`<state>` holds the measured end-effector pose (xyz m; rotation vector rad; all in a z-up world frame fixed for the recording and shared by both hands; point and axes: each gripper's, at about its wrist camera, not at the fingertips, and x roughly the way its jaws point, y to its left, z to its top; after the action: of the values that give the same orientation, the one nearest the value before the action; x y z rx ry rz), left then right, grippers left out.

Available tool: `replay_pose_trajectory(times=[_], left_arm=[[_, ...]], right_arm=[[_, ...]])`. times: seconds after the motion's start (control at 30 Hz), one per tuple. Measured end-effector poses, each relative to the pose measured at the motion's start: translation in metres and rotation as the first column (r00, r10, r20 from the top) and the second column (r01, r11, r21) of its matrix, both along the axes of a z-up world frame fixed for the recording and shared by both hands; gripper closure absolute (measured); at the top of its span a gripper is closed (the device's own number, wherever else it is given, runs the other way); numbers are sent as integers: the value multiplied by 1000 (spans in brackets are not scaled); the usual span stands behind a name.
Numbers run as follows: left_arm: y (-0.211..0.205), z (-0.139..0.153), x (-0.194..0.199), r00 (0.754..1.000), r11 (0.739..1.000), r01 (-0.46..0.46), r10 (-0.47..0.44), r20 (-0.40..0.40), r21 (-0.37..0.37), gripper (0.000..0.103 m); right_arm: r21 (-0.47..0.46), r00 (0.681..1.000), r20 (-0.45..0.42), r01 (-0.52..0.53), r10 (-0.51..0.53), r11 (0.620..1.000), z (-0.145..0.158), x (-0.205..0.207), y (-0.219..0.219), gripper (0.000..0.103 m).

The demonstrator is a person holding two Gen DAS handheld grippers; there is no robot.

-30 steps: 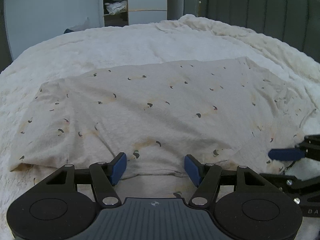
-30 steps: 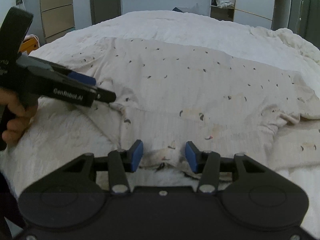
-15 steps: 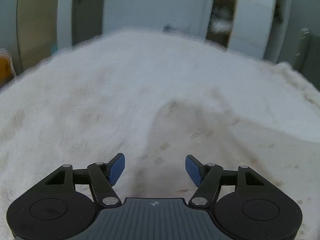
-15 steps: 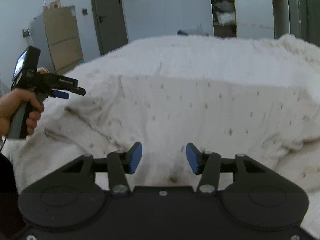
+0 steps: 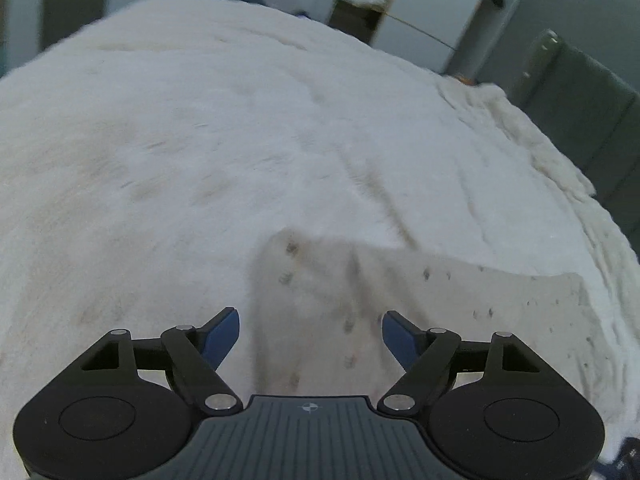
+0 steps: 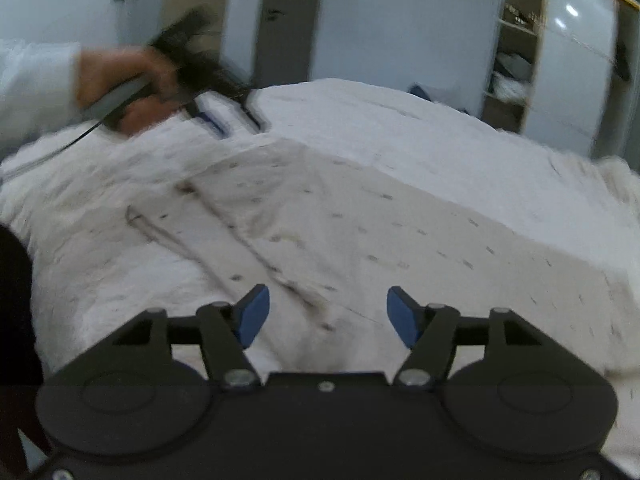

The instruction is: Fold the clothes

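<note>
A: Start closest. What are the tools doing?

B: In the left wrist view the left gripper [image 5: 311, 334] has its blue-padded fingers [image 5: 222, 334] spread wide with nothing between them. They hang over the near corner of a cream garment [image 5: 400, 304] dotted with small dark marks. The right gripper [image 6: 328, 316] is likewise spread wide and grips nothing, with the same garment [image 6: 360, 240] lying flat below and beyond it.

A: Where does the garment sit?

B: Spread on a white fleecy bedspread [image 5: 200, 140]. From the left gripper only one corner and a strip running off to the right show. From the right gripper most of it is seen, with dark seam lines crossing its left part.

A: Any writing or brand to read?

B: None legible. A small crosshair mark [image 5: 308, 407] sits on the left gripper's ribbed body. Everything else is too blurred.

A: And farther off?

B: In the right wrist view the person's left hand [image 6: 120, 88], in a white sleeve, holds the other gripper above the bedspread's far left side, smeared by motion. Beyond the bed stand a wardrobe [image 6: 516, 64] with an open shelf of light folded things, and a dark door [image 6: 288, 20].
</note>
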<state>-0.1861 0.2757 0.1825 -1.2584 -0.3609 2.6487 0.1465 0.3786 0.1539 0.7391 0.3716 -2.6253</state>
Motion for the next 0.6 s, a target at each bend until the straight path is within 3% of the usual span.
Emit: replay_pose_trajectory(times=[0.1, 0.17, 0.27, 0.37, 0.43, 0.47, 0.5, 0.6], left_arm=[[3, 1, -31, 990, 987, 138, -140, -14, -83, 30], [6, 4, -48, 971, 961, 230, -236, -24, -152, 30], [14, 7, -63, 929, 903, 351, -369, -27, -246, 30], [30, -3, -75, 843, 792, 524, -535, 57, -313, 30], [31, -15, -76, 812, 754, 572, -576, 95, -322, 30], [29, -20, -72, 804, 745, 584, -586, 103, -323, 32], [27, -24, -71, 801, 744, 587, -590, 100, -318, 40], [22, -36, -72, 812, 767, 573, -580, 68, -289, 59]], right_arm=[[100, 998, -2, -67, 68, 993, -9, -5, -41, 37], [152, 997, 0, -81, 82, 985, -13, -6, -59, 37], [244, 993, -13, -112, 119, 963, -23, -1, -89, 37], [330, 989, -50, -115, 139, 937, -34, -2, -118, 37], [368, 987, -72, -108, 145, 923, -40, -6, -135, 37], [386, 986, -89, -99, 144, 917, -43, -10, -144, 37], [403, 984, -105, -89, 143, 911, -46, -14, -153, 37], [424, 983, -128, -69, 135, 903, -50, -23, -164, 37]])
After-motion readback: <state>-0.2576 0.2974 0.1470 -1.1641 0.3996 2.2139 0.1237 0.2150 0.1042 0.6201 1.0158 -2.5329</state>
